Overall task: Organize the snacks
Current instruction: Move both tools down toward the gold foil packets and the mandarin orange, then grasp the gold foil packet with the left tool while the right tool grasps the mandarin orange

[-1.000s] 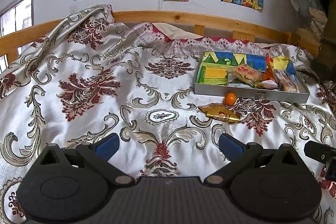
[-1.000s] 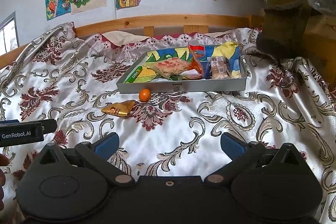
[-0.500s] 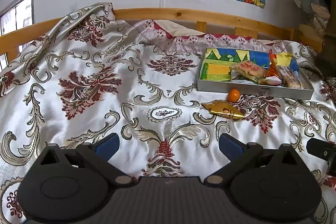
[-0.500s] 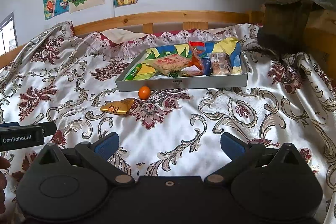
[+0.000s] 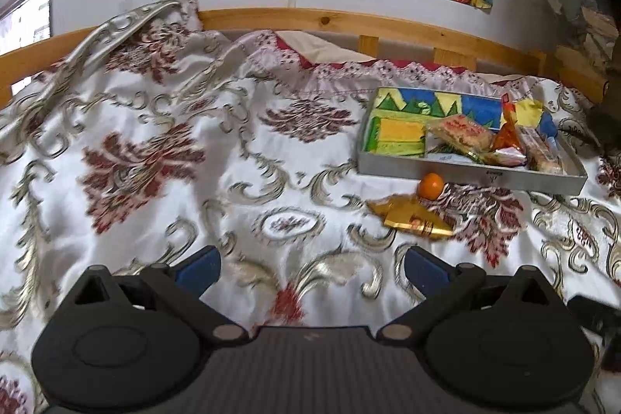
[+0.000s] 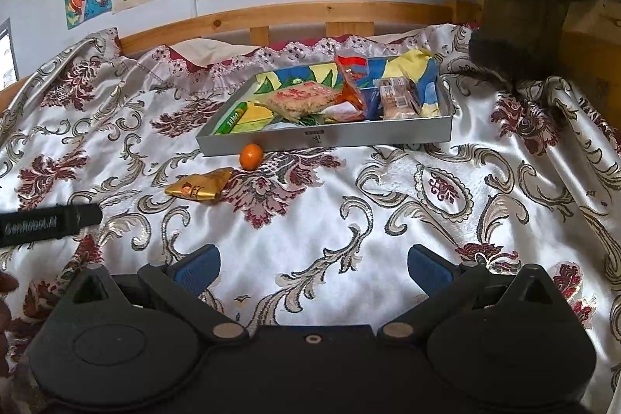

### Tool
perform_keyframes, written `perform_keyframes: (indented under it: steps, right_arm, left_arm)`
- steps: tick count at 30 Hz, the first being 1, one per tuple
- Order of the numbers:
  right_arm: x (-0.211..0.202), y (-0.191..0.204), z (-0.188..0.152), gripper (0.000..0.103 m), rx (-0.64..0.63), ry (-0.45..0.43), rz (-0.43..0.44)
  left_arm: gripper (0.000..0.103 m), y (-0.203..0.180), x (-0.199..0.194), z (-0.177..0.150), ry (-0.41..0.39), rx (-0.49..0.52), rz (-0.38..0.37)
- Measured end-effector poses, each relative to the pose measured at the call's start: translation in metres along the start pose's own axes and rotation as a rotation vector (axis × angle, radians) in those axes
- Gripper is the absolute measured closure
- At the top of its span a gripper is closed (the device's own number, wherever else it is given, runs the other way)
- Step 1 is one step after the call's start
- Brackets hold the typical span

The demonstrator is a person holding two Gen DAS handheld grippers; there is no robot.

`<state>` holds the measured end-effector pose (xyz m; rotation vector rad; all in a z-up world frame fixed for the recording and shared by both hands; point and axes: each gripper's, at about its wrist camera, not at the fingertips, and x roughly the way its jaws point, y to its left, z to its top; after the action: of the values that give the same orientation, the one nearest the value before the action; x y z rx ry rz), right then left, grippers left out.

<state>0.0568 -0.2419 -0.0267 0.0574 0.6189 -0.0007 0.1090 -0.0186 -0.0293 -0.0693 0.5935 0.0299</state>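
A grey tray (image 5: pixel 469 174) (image 6: pixel 322 139) with several wrapped snacks lies on the patterned bedspread. Just in front of its near wall sits a small orange fruit (image 5: pixel 431 186) (image 6: pixel 251 156). A gold snack packet (image 5: pixel 411 218) (image 6: pixel 198 186) lies flat a little nearer to me. My left gripper (image 5: pixel 310 268) is open and holds nothing, well short of the packet. My right gripper (image 6: pixel 312 268) is open and holds nothing too, with the packet ahead to its left. The left gripper's black body (image 6: pixel 46 224) shows at the left edge of the right wrist view.
A wooden bed rail (image 5: pixel 349 26) runs along the far side under wall drawings. Bundled clutter and a cardboard box (image 6: pixel 590 57) stand at the right of the bed. The bedspread (image 5: pixel 174 161) spreads wide to the left of the tray.
Both grippers have moved forward toward the tray, which now looks larger and nearer in both views. Their fingers stay open.
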Motion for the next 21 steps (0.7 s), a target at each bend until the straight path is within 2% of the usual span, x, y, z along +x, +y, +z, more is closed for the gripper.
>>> perform_keyframes:
  steps: [5,9,12,17,21]
  right_arm:
    - [0.003,-0.004,0.008,0.001,-0.005,-0.003,0.008]
    - [0.010,-0.007,0.029,0.001,-0.049,-0.026,0.019]
    - [0.024,-0.013,0.047,0.001,-0.066,-0.018,0.062]
    - [0.063,-0.015,0.081,0.001,-0.074,0.043,0.148]
    - [0.105,-0.006,0.107,0.004,-0.053,0.103,0.240]
  left_arm:
    - [0.000,-0.006,0.027,0.012,0.025,-0.007,-0.052]
    - [0.000,-0.008,0.054,0.025,0.109,-0.043,-0.184]
    - [0.000,-0.011,0.072,0.036,0.122,-0.060,-0.256]
    - [0.000,-0.025,0.099,0.037,0.133,0.070,-0.364]
    - [0.001,-0.035,0.117,0.031,0.130,0.129,-0.383]
